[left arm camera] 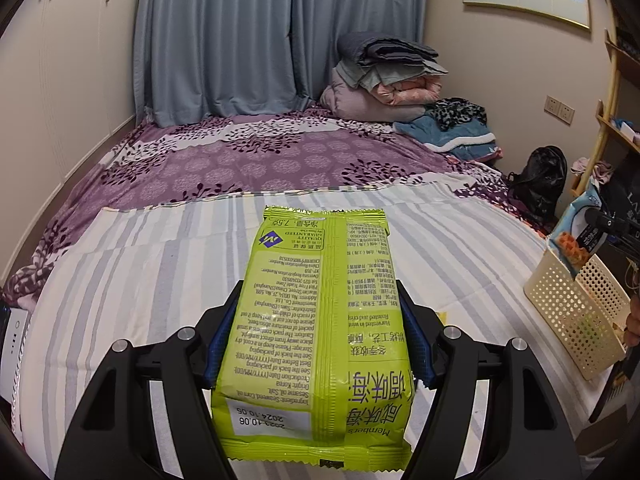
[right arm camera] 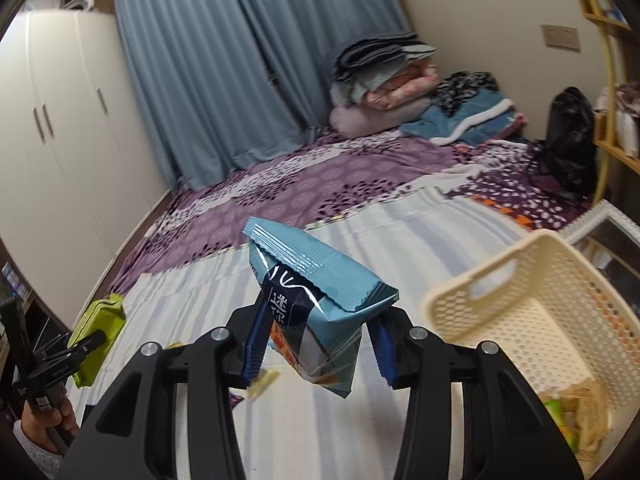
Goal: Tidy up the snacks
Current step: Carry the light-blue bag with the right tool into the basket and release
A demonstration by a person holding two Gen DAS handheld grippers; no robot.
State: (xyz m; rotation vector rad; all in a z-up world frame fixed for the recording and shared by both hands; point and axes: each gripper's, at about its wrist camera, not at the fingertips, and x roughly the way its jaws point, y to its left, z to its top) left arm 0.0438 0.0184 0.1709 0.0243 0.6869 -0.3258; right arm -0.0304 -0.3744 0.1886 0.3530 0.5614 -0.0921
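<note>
My left gripper (left arm camera: pixel 318 300) is shut on a lime-green seaweed snack packet (left arm camera: pixel 316 320), held back side up above the striped sheet. It also shows at the left of the right wrist view (right arm camera: pixel 98 334). My right gripper (right arm camera: pixel 318 308) is shut on a light-blue snack bag (right arm camera: pixel 316 300), held in the air just left of a cream perforated basket (right arm camera: pixel 532 304). In the left wrist view the blue bag (left arm camera: pixel 576 236) hangs over that basket (left arm camera: pixel 576 312) at the right edge. Some snack packets (right arm camera: pixel 576 416) lie in the basket's bottom.
The striped sheet (left arm camera: pixel 160 280) lies over a purple floral bedspread (left arm camera: pixel 240 160). Folded quilts and clothes (left arm camera: pixel 388 76) are piled at the far corner. A black bag (left arm camera: pixel 540 180) sits by a wooden shelf on the right. White wardrobes line the left wall.
</note>
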